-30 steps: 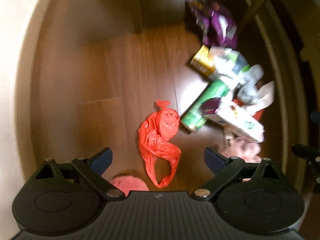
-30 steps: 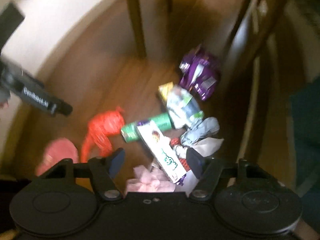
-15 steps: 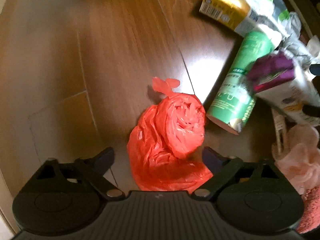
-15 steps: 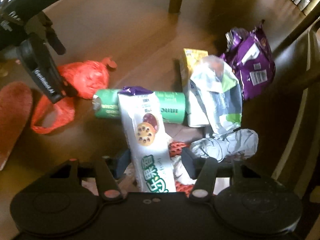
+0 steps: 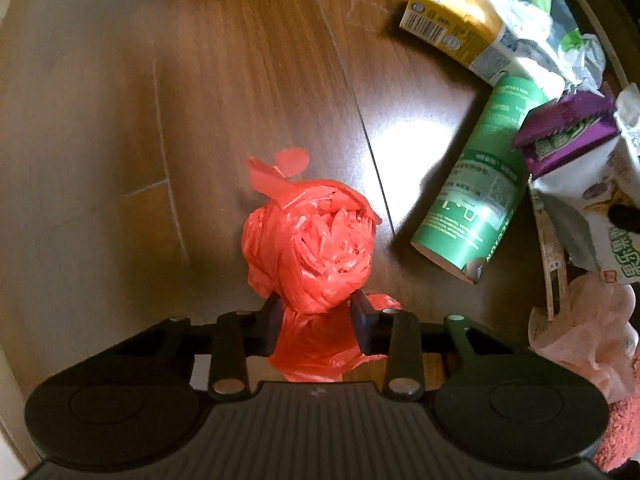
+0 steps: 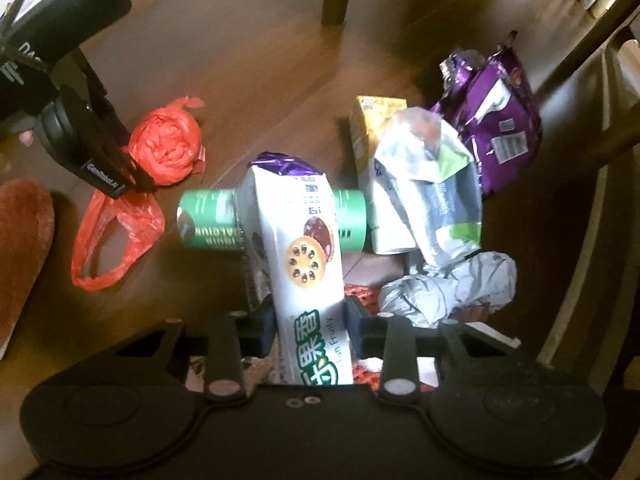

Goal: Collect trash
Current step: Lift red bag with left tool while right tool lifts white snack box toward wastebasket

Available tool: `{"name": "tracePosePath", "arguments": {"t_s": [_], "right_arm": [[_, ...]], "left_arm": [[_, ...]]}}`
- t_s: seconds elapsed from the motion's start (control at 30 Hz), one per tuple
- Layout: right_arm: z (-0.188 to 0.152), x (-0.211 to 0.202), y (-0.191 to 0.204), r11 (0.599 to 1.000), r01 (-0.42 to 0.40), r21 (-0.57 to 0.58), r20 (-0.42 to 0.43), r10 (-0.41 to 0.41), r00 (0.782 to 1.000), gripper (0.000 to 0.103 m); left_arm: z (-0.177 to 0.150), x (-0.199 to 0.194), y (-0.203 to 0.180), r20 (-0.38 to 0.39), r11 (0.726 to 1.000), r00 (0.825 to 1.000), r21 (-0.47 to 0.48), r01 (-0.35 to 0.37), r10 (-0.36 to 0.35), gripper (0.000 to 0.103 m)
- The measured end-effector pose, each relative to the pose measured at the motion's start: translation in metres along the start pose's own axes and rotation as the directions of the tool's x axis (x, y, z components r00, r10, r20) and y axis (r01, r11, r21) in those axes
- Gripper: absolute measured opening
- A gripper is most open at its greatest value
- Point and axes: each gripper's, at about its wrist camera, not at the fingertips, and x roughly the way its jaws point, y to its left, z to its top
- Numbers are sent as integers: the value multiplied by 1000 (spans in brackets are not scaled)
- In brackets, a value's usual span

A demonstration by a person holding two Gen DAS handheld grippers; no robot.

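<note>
Left wrist view: the left gripper [image 5: 316,320] has its jaws closing on the red plastic bag [image 5: 310,248] bunched on the wooden floor [image 5: 224,80]. Just right lie a green tube [image 5: 480,184] and a yellow carton [image 5: 448,24]. The right gripper [image 6: 310,326] is closing on a white biscuit packet [image 6: 304,248] lying across that tube, beside a purple snack bag [image 6: 500,120] and what looks like crumpled grey paper [image 6: 448,288].

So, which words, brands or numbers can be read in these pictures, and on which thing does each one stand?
"un Fruity": white biscuit packet, beside large green Chinese characters I cannot make out.
"ALGION", upside down: green tube; its small print is blurred.
Barcode only, digits too small: yellow carton.
White label and barcode, unreadable: purple bag.
White lettering, blurred: left gripper.
</note>
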Motion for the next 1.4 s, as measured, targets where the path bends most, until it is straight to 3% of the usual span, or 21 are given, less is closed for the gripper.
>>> {"name": "tracePosePath", "arguments": {"t_s": [0.17, 0.37, 0.53, 0.7, 0.87, 1.07, 1.27, 1.4], "right_arm": [[2, -35, 1, 996, 59, 62, 25, -61, 998, 19], [12, -99, -7, 986, 85, 141, 80, -97, 992, 12], [23, -169, -17, 968, 66, 242, 113, -96, 989, 11], [39, -267, -31, 929, 5, 371, 164, -71, 984, 11], [62, -371, -42, 907, -28, 419, 240, -81, 967, 11], [92, -483, -62, 881, -72, 468, 339, -103, 935, 11], [128, -569, -90, 863, -92, 497, 417, -144, 897, 11], [148, -622, -104, 876, -60, 478, 472, -198, 859, 11]], "left_arm": [[-2, -33, -8, 35, 999, 998, -13, -44, 44, 33], [-14, -106, -8, 87, 996, 996, -86, -16, 23, 33], [-22, -198, -8, 143, 991, 990, -131, 29, -10, 33], [-25, -308, -9, 217, 988, 976, -141, 60, -28, 33], [-19, -412, -16, 288, 989, 957, -124, 74, -35, 33], [-3, -533, -24, 395, 994, 917, -66, 91, -58, 33], [20, -639, -26, 515, 997, 854, 17, 78, -76, 33], [38, -695, -22, 584, 998, 809, 32, 61, -68, 33]]}}
